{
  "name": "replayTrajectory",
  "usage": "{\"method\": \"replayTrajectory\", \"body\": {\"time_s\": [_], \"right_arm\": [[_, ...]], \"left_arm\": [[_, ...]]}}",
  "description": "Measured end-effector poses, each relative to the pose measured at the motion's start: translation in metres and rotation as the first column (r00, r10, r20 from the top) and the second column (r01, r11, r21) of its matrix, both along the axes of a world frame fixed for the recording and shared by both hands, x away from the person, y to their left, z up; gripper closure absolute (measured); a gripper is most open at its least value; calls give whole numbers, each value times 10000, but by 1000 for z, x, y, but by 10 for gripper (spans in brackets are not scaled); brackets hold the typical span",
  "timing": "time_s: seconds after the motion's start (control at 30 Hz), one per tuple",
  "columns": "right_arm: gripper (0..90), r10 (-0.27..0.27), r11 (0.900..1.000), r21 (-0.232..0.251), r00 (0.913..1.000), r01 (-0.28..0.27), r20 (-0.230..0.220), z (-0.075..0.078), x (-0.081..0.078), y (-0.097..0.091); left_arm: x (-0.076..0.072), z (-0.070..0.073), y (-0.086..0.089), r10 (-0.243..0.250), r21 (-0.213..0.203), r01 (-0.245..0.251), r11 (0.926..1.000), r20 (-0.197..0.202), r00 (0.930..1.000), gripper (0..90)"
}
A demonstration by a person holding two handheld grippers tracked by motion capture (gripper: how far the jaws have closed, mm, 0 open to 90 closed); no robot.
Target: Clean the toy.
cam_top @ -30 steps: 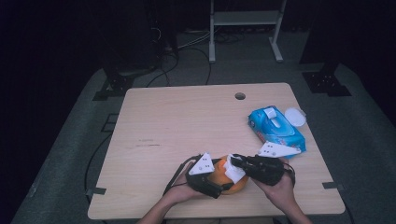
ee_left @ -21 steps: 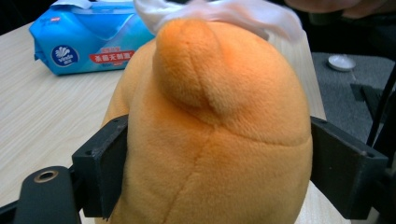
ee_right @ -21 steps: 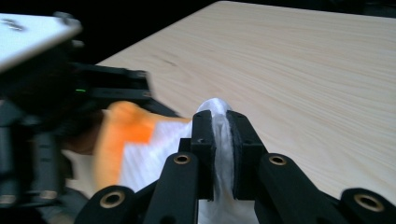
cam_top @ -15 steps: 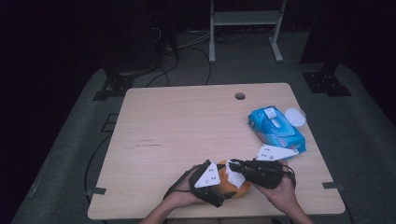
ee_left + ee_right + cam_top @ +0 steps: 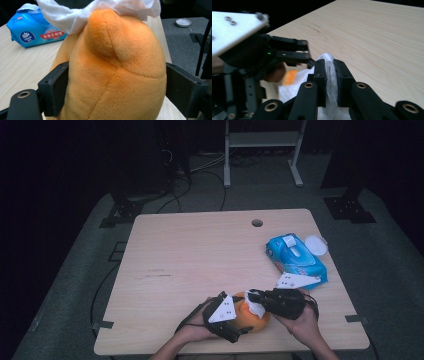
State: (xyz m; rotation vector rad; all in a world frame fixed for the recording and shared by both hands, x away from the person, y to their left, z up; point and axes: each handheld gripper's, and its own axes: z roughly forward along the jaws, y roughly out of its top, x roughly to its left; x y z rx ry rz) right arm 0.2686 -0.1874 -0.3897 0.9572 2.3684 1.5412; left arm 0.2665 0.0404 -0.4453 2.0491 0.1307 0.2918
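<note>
A: Left gripper view: what's between your jaws?

B: My left gripper [image 5: 115,95] clamps the round orange plush toy [image 5: 112,75], one black jaw pressed on each flank. My right gripper [image 5: 329,75] is pinched tight on a crumpled white wet wipe [image 5: 329,77], which drapes over the toy's top.

A: Where is the toy?

B: In the high view it sits at the near edge of the pale wooden table [image 5: 200,250], between my hands. The blue wet-wipe pack [image 5: 296,257] lies well apart, toward the right edge.
</note>
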Motion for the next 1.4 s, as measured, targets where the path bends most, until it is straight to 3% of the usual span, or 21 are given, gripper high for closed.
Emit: {"method": "replayTrajectory", "body": {"time_s": [0.23, 0.33, 0.4, 0.47, 0.53, 0.6, 0.67, 0.77, 0.8, 0.93, 1.0, 1.1, 1.23, 1.3, 1.4], "right_arm": [[804, -1034, 9946, 34, 9924, 1039, -660, -16, 17, -33], [807, -1042, 9933, 412, 9907, 1082, -877, -15, 17, -38], [806, -788, 9951, 544, 9946, 825, -681, -10, 13, -32], [805, -516, 9982, 285, 9983, 524, -281, -3, 8, -26], [805, -533, 9986, -4, 9986, 533, -67, -1, 6, -23], [805, -708, 9975, -87, 9974, 707, -127, -6, 9, -27], [804, -1018, 9946, 121, 9929, 1027, -620, -14, 19, -38], [805, -1534, 9881, -75, 9830, 1534, -1010, -23, 29, -50], [806, -1470, 9885, 184, 9814, 1504, -1238, -25, 31, -53], [805, -1003, 9901, 878, 9899, 1092, -998, -13, 25, -46], [804, -794, 9940, 703, 9946, 840, -661, -7, 21, -39], [799, -789, 9964, 259, 9951, 806, -603, -12, 21, -33], [802, -1467, 9892, -156, 9866, 1459, -711, -19, 28, -44], [803, -1436, 9894, 85, 9862, 1448, -828, -18, 26, -46], [804, -973, 9944, 348, 9936, 994, -567, -9, 20, -35]], "left_arm": [[7, -1, 7, 134, -264, -146, 9995, -486, 9987, 148], [10, -1, 10, 255, -403, -285, 9988, -729, 9970, 148], [13, -1, 12, 368, -464, -408, 9981, -851, 9957, 148], [16, 0, 15, 458, -536, -516, 9972, -1029, 9936, 148], [19, -1, 20, 549, -648, -637, 9959, -1296, 9900, 148], [22, -1, 22, 642, -719, -758, 9945, -1519, 9863, 147], [23, -1, 23, 639, -734, -760, 9944, -1551, 9858, 147], [23, -2, 24, 589, -751, -715, 9946, -1592, 9855, 147], [23, -2, 24, 589, -758, -717, 9945, -1601, 9853, 147], [22, -3, 20, 518, -801, -646, 9947, -1520, 9870, 146], [21, -3, 19, 528, -725, -637, 9953, -1439, 9882, 146], [21, -2, 20, 527, -676, -629, 9957, -1433, 9883, 147], [23, -2, 21, 562, -719, -677, 9951, -1521, 9868, 146], [23, -2, 20, 626, -772, -755, 9942, -1579, 9855, 146], [23, -2, 14, 738, -797, -872, 9930, -1580, 9847, 146]]}}
